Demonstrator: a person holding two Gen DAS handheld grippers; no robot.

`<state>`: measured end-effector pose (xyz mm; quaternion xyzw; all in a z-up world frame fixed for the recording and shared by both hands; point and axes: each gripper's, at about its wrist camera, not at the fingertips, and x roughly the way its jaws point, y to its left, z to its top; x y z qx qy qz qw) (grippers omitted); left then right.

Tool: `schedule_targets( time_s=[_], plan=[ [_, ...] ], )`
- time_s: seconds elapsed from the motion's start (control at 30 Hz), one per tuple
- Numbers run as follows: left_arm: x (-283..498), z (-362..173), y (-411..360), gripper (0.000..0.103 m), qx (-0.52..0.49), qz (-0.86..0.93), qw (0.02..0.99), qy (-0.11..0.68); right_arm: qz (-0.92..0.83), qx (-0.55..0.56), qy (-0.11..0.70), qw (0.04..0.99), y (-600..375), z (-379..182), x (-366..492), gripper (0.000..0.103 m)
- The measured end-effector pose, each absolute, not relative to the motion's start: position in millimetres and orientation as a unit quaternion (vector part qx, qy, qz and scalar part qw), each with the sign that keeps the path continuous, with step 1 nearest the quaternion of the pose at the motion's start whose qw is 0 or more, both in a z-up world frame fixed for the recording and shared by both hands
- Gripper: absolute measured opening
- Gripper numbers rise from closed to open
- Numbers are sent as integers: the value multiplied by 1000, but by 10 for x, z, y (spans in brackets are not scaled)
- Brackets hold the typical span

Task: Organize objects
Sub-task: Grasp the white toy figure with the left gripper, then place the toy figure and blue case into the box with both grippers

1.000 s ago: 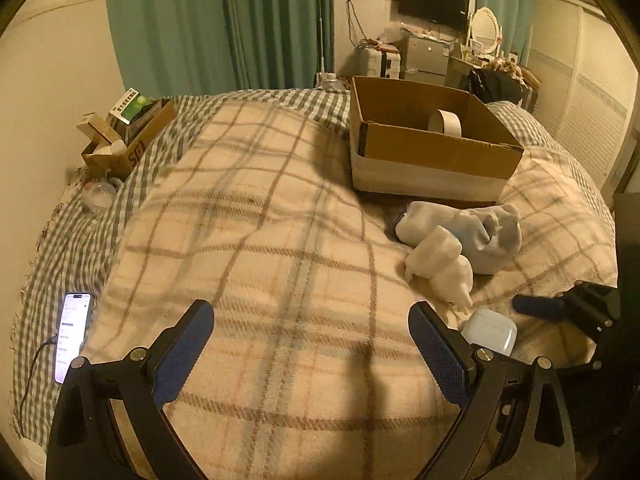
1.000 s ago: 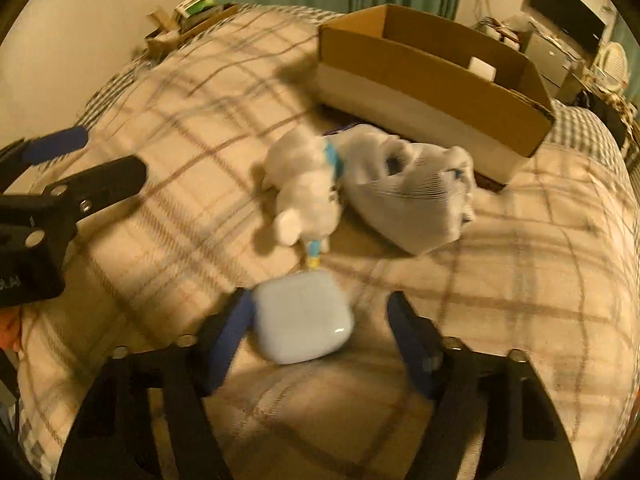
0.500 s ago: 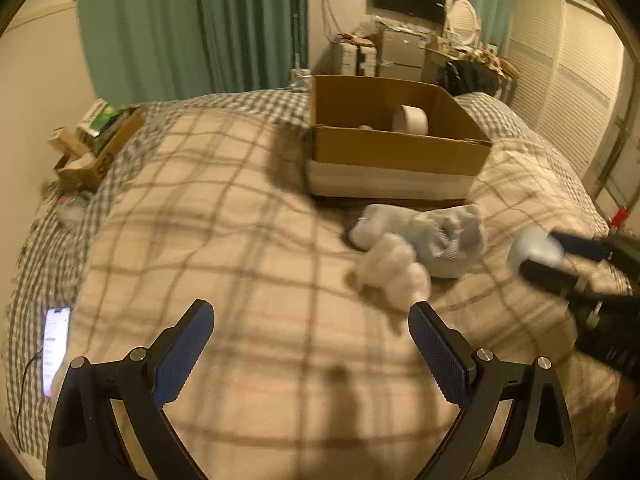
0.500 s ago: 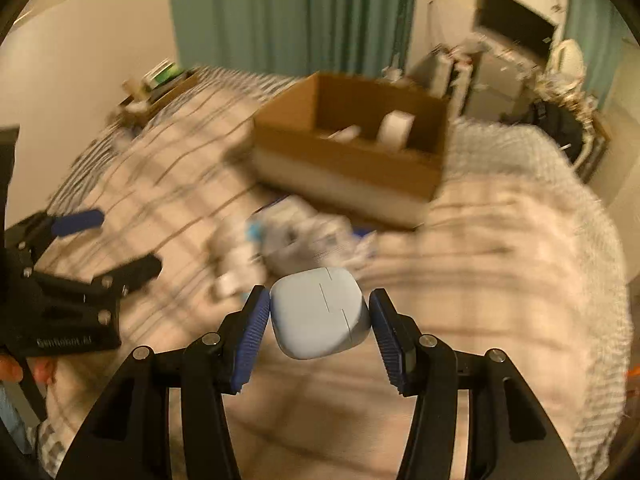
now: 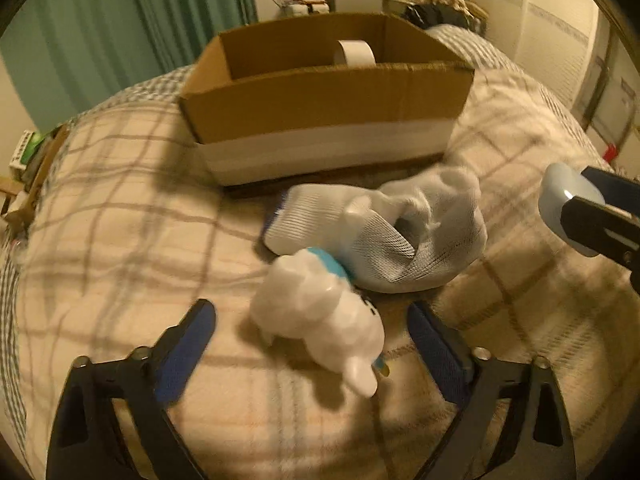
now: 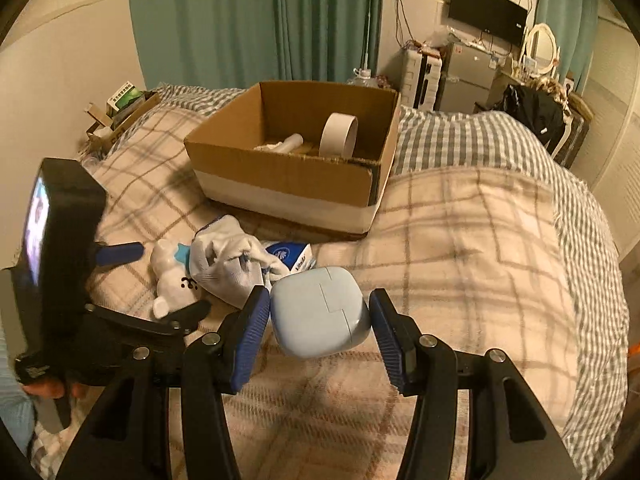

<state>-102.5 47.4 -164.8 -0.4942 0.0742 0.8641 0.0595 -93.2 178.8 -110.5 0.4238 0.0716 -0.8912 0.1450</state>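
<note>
The right claw (image 6: 318, 326) holds a pale blue case (image 6: 318, 312) lifted clear of the bed (image 6: 460, 240), short of the cardboard box (image 6: 288, 176). Only the case's sides are pinched, and the right pad looks barely in contact, so a jolt could drop it onto the blanket. The left claw (image 5: 310, 346) stands wide around a white toy figure (image 5: 320, 316); closing may snag the white gloves (image 5: 380, 232) touching it. The box's near wall stands high, its inside roomy beside the tape roll (image 6: 338, 134).
</note>
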Motion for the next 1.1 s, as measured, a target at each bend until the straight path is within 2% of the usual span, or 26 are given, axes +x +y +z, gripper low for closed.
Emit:
schedule_targets(
  time_s=[0.07,0.13,0.27,0.73,1.1],
  plan=[
    [-1025,-1669,467,73,-500,860,69,67,-890,425,71,146,1769,-1132,-928,51],
    [-989,-1615,418,65,-492,866,78,46,-891,425,70,145,1770,-1136,-917,51],
    [-887,-1516,329,65,-479,874,83,15,-897,414,68,138,1773,-1047,-866,51],
    [-326,-807,168,65,-399,912,93,-13,-921,362,77,123,1744,-500,-406,51],
    [-534,-79,154,65,-339,934,111,-21,-941,300,99,121,1729,144,-386,51]
  ],
)
